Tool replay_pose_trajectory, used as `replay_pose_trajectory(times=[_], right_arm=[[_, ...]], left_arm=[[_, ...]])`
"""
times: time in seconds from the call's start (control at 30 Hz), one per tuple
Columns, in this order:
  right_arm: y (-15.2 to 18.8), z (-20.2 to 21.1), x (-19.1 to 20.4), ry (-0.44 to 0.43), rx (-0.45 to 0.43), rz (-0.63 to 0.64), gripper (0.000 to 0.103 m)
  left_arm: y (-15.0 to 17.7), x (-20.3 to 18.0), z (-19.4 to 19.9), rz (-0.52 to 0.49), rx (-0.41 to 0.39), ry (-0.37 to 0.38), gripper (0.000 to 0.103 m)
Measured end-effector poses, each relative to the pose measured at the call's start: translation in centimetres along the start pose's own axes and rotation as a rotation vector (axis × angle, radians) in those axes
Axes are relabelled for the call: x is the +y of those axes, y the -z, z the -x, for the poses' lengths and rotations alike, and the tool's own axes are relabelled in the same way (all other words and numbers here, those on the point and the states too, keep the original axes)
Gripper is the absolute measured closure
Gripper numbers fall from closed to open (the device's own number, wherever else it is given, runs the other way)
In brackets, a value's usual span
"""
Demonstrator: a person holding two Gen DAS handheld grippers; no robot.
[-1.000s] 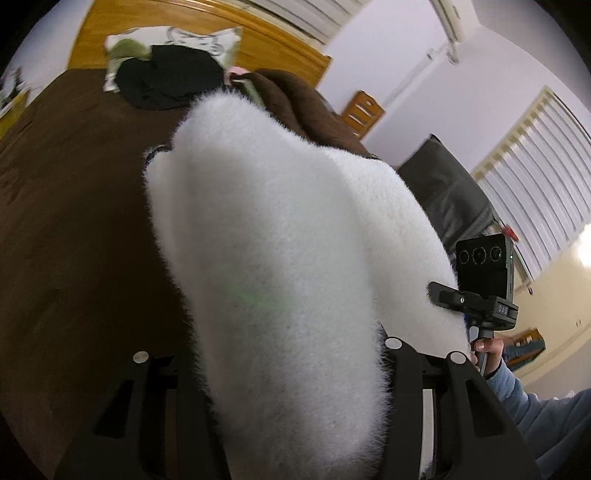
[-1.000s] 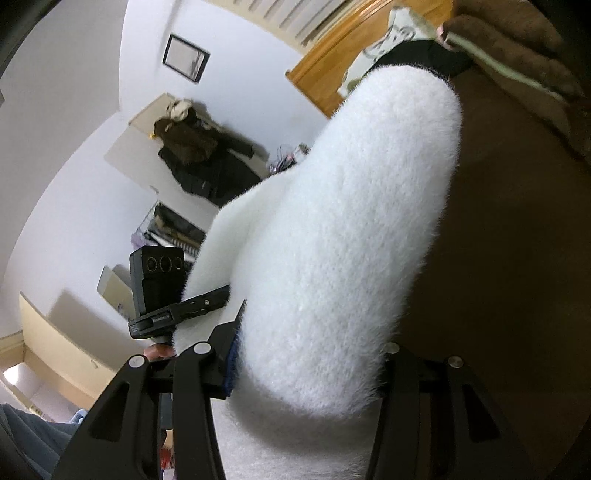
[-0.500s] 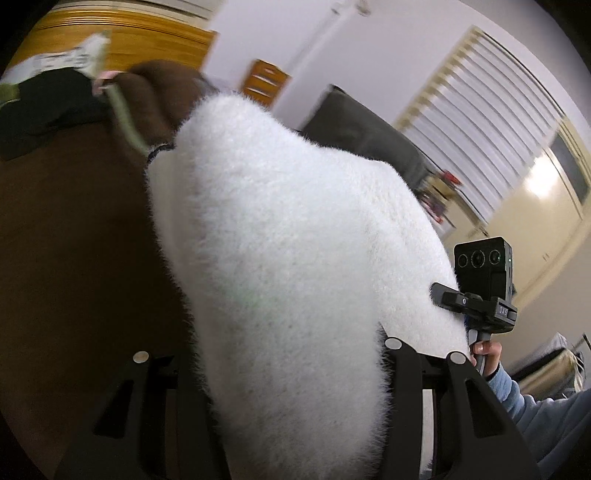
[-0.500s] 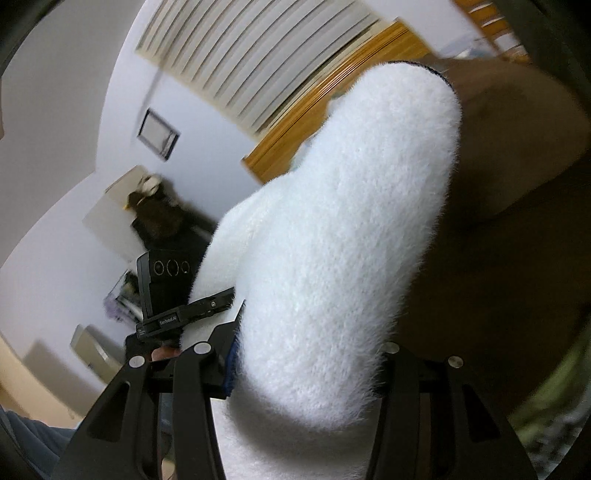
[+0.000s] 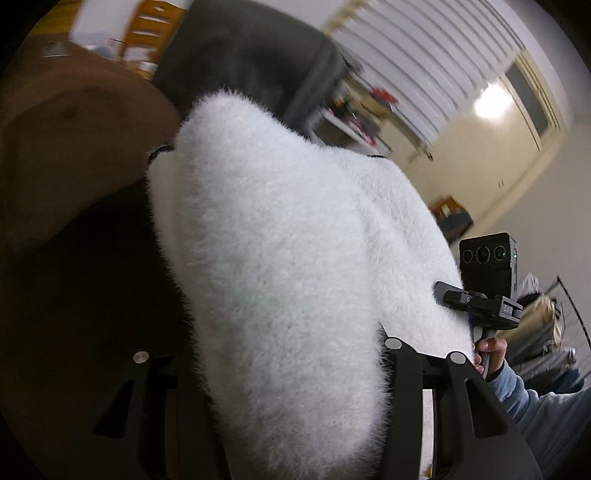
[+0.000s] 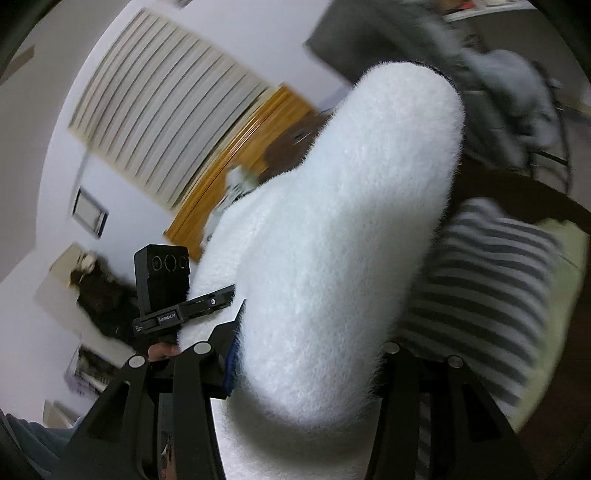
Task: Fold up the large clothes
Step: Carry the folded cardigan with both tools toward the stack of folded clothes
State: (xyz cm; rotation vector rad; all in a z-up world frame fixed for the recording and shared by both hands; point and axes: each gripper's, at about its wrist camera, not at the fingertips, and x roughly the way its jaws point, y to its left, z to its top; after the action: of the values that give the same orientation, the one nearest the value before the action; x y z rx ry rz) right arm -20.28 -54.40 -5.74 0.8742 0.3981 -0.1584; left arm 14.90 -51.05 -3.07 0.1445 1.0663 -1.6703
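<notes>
A thick, fluffy white garment [image 5: 280,258] is folded into a bundle and hangs in the air between both grippers. My left gripper [image 5: 291,369] is shut on one end of it, and the fur bulges out over both black fingers. My right gripper [image 6: 295,369] is shut on the other end of the same garment [image 6: 332,258]. In each wrist view the other gripper's camera block shows beside the bundle, with a hand in a blue sleeve [image 5: 491,354] below it. The fingertips are hidden by the fur.
A brown bed cover [image 5: 74,184] lies at the left below the bundle. Behind it stand a dark armchair [image 5: 258,55] and a wooden chair [image 5: 147,22]. A grey-and-white striped cloth [image 6: 491,280] lies at the right on a pale surface. A wooden headboard [image 6: 240,155] and grey clothes [image 6: 509,85] are farther off.
Both grippers have swung sideways together with the white garment still held. The pillow and headboard left the left wrist view and the armchair came in. The striped cloth appeared in the right wrist view.
</notes>
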Motion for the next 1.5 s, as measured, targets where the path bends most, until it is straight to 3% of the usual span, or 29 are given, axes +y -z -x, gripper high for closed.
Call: replay_pose_trajectory(times=[0.13,0.33,0.53,0.93,1.5], right_arm=[[0.6,3.3,-4.8,0.044,-0.067,-0.074,0.056],[2.1,3.8,-10.7,0.074,-0.112,-0.182,0.056],[2.7,2.6,-11.8,0.061,-0.134,-0.22,0.055],[2.1,2.3,-10.7,0.081,-0.117,-0.201,0.052],[2.5,3.2,-9.6,0.146,-0.087,-0.185,0.045]], left_arm=[[-1.2,-1.9,-4.7,-0.047,0.076,0.01,0.056],[-1.3,-1.6,-11.2,-0.042,0.173,-0.012,0.054],[0.0,-0.1,-12.9,0.034,0.162,0.01,0.05],[-0.8,1.0,-13.7,0.026,0.177,0.023,0.048],[-1.4,2.9,-14.5,0.033,0.23,0.065,0.024]])
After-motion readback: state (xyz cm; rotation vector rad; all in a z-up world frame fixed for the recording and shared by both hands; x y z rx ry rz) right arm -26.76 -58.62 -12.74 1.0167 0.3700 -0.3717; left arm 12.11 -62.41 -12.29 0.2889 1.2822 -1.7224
